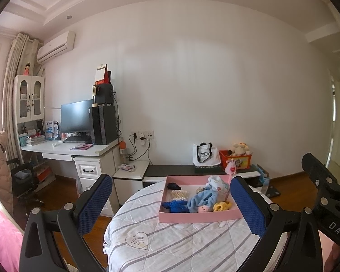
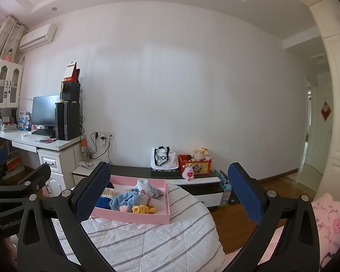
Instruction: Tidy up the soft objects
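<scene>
Soft objects lie heaped in a shallow pink tray [image 1: 192,218] that rests on a white quilt with grey stripes [image 1: 170,244], draped over a rounded surface. The left gripper [image 1: 171,206] is held level above the quilt's near edge, its two blue, dimpled pads [image 1: 95,204] spread wide and empty, touching nothing; the tray sits between them in the left wrist view. The right gripper [image 2: 170,195] is likewise spread wide and empty, hovering level just beside the left one, with the tray showing past its left finger. Both frames are black, angular plastic with round silver pivots.

In the tray, largest first: a fleecy light-blue cloth [image 1: 202,198], a white printed fabric piece [image 1: 218,184] at the back, a dark-blue knitted item [image 1: 175,205], a yellow crocheted piece [image 1: 221,206], and a small dark bundle [image 1: 174,185] in the far corner.
</scene>
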